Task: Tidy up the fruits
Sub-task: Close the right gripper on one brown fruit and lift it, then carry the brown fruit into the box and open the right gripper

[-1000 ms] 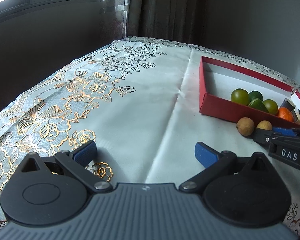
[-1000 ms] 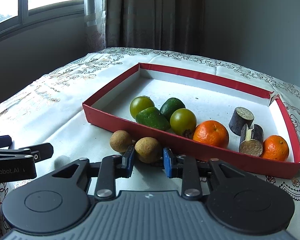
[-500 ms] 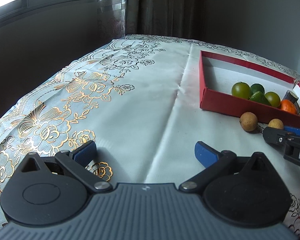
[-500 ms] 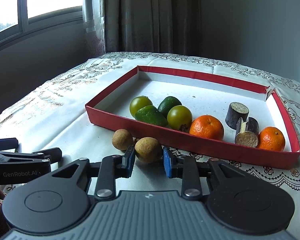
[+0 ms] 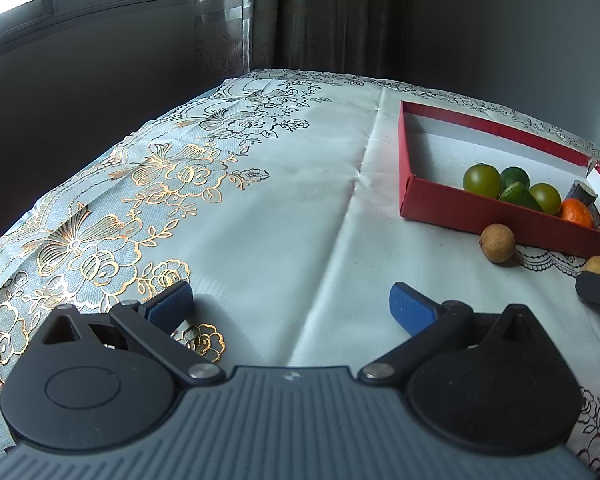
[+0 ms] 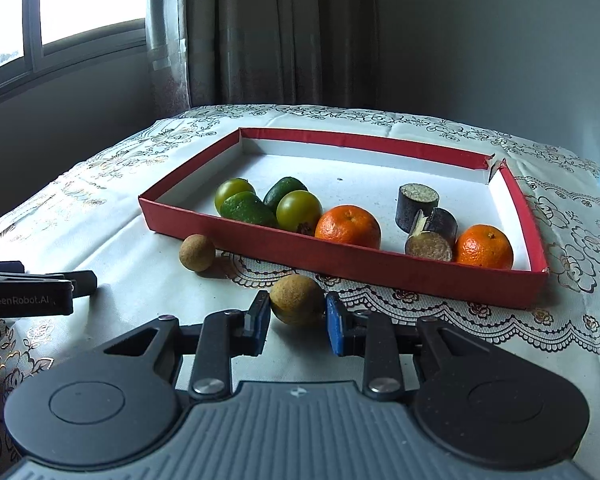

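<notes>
Pinching one brown fruit point(image 6: 297, 299), the right tongs point(image 6: 296, 322) are sitting just in front of the red box point(image 6: 342, 257); the left tongs point(image 5: 290, 305) are gaping empty, farther away.

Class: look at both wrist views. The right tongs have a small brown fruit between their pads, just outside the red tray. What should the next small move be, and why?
Probably lift the brown fruit over the red tray's near wall and towards the bare floor behind the other fruits. The right tongs are shut on it, and it sits outside the tray.
</notes>
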`<move>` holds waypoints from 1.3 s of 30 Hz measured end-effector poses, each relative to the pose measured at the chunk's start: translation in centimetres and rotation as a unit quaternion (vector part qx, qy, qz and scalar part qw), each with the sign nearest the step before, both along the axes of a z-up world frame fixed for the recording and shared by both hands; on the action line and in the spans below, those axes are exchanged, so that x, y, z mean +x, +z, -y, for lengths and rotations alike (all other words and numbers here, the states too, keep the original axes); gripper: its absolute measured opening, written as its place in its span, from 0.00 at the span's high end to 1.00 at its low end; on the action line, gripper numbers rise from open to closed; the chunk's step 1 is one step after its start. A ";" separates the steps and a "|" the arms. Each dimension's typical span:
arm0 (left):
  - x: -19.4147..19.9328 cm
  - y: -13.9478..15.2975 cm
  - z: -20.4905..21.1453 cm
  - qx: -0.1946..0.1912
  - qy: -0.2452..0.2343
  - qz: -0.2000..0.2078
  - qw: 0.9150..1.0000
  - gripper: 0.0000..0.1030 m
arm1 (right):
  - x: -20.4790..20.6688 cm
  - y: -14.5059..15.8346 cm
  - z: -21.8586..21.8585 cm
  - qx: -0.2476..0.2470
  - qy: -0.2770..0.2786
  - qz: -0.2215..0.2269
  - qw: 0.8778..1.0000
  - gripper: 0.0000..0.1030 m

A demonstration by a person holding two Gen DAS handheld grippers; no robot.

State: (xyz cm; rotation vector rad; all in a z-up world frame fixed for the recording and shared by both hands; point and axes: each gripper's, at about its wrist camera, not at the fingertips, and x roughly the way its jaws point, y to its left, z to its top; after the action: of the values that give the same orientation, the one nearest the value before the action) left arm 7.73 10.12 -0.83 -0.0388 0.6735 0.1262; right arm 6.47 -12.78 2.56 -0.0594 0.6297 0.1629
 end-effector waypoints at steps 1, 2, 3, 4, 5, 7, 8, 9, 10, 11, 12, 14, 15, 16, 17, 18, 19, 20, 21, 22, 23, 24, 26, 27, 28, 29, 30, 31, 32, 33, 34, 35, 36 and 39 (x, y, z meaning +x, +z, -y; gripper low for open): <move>0.0 0.0 0.0 0.000 0.000 0.000 1.000 0.00 | -0.1 0.0 0.4 0.001 -0.003 0.001 1.000 0.72; 0.0 0.0 0.0 0.000 0.000 0.000 1.000 0.00 | -0.2 0.1 0.8 0.002 -0.007 0.004 1.000 0.72; 0.0 0.0 0.0 0.000 0.000 0.000 1.000 0.00 | -0.2 0.2 1.2 0.003 -0.010 0.006 1.000 0.72; 0.0 0.0 0.0 0.000 0.000 0.000 1.000 0.00 | -0.3 0.3 1.5 0.004 -0.012 0.008 1.000 0.72; 0.0 0.0 0.0 0.000 0.000 0.000 1.000 0.00 | -0.3 0.4 1.9 0.004 -0.015 0.010 1.000 0.72; 0.0 0.0 0.0 0.000 0.000 0.000 1.000 0.00 | -0.2 0.4 2.4 0.005 -0.019 0.012 1.000 0.72; 0.0 0.0 0.0 0.000 0.000 0.000 1.000 0.00 | -0.2 0.4 2.7 0.005 -0.021 0.012 1.000 0.72; 0.0 0.0 0.0 0.000 0.000 0.000 1.000 0.00 | -0.1 0.3 2.9 0.005 -0.023 0.010 1.000 0.72; 0.0 0.0 0.0 0.000 0.000 0.000 1.000 0.00 | -0.1 0.3 3.2 0.005 -0.025 0.010 1.000 0.72; 0.0 0.0 0.0 0.000 0.000 0.000 1.000 0.00 | -0.1 0.3 3.4 0.007 -0.026 0.009 1.000 0.72; 0.0 0.0 0.0 0.000 0.000 0.000 1.000 0.00 | -0.1 0.3 3.6 0.008 -0.026 0.008 1.000 0.72; 0.0 0.0 0.0 0.000 0.000 0.000 1.000 0.00 | -0.2 0.2 4.0 0.008 -0.027 0.005 1.000 0.72; 0.0 0.0 0.0 0.000 0.000 0.000 1.000 0.00 | -0.2 0.2 4.2 0.008 -0.028 0.003 1.000 0.72; 0.0 0.0 0.0 0.000 0.000 0.000 1.000 0.00 | -0.2 0.2 4.4 0.008 -0.028 0.002 1.000 0.72; 0.0 0.0 0.0 0.000 0.000 0.000 1.000 0.00 | -0.3 0.1 4.5 0.007 -0.028 0.000 1.000 0.72; 0.0 0.0 0.0 0.000 0.000 0.000 1.000 0.00 | -0.3 0.1 4.8 0.008 -0.027 0.000 1.000 0.72; 0.0 0.0 0.0 0.000 0.000 0.000 1.000 0.00 | -0.4 0.1 4.9 0.006 -0.028 -0.001 1.000 0.72; 0.0 0.0 0.0 0.000 0.000 0.000 1.000 0.00 | -0.4 0.2 5.1 0.006 -0.028 -0.001 1.000 0.72; 0.0 0.0 0.0 0.000 0.000 0.000 1.000 0.00 | -0.5 0.3 5.3 0.007 -0.028 0.001 1.000 0.72; 0.0 0.0 0.1 0.000 0.000 0.000 1.000 0.00 | -0.5 0.4 5.4 0.008 -0.028 0.005 1.000 0.72; 0.0 0.0 0.1 0.000 0.000 0.000 1.000 0.00 | -0.5 0.7 5.6 0.009 -0.027 0.013 1.000 0.72; 0.0 0.0 0.1 0.001 0.000 0.000 1.000 0.00 | -0.5 1.0 5.6 0.009 -0.027 0.019 0.999 0.72; 0.0 0.0 0.0 0.001 0.000 0.000 1.000 0.00 | -0.2 1.9 5.7 0.012 -0.026 0.031 0.999 0.72; 0.0 0.0 0.0 0.000 0.000 0.000 1.000 0.00 | 0.0 2.3 5.6 0.012 -0.025 0.038 0.999 0.72; 0.0 0.0 0.0 0.001 0.000 0.000 1.000 0.00 | 0.4 2.8 5.5 0.011 -0.024 0.045 0.999 0.72; 0.0 0.0 0.0 0.000 0.000 0.000 1.000 0.00 | 0.7 3.2 5.4 0.010 -0.022 0.051 0.998 0.72; 0.0 0.0 0.0 0.000 0.000 0.000 1.000 0.00 | 1.1 3.5 5.2 0.010 -0.021 0.056 0.998 0.72; 0.0 0.0 0.0 0.001 0.000 0.000 1.000 0.00 | 1.5 3.9 5.1 0.010 -0.020 0.060 0.998 0.72; 0.0 0.0 0.0 0.000 0.000 0.000 1.000 0.00 | 1.8 4.1 5.0 0.011 -0.020 0.063 0.998 0.72; 0.0 0.0 0.0 0.000 0.000 0.000 1.000 0.00 | 2.3 4.4 4.9 0.011 -0.021 0.069 0.997 0.72; 0.0 0.0 0.0 0.001 0.000 0.000 1.000 0.00 | 2.8 4.6 4.9 0.012 -0.022 0.072 0.997 0.72; 0.0 0.0 0.0 0.001 0.000 0.000 1.000 0.00 | 3.2 4.8 5.0 0.014 -0.023 0.072 0.997 0.72; 0.0 0.0 0.0 0.000 0.000 0.000 1.000 0.00 | 3.9 4.9 5.0 0.016 -0.025 0.071 0.997 0.72; 0.0 0.0 0.0 0.001 0.000 0.000 1.000 0.00 | 5.8 4.8 5.1 0.018 -0.029 0.060 0.998 0.72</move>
State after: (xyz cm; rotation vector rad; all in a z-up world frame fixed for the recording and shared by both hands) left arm 7.74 10.12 -0.87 -0.0380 0.6734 0.1273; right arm 12.23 -17.83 7.31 -0.0148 0.5079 0.1130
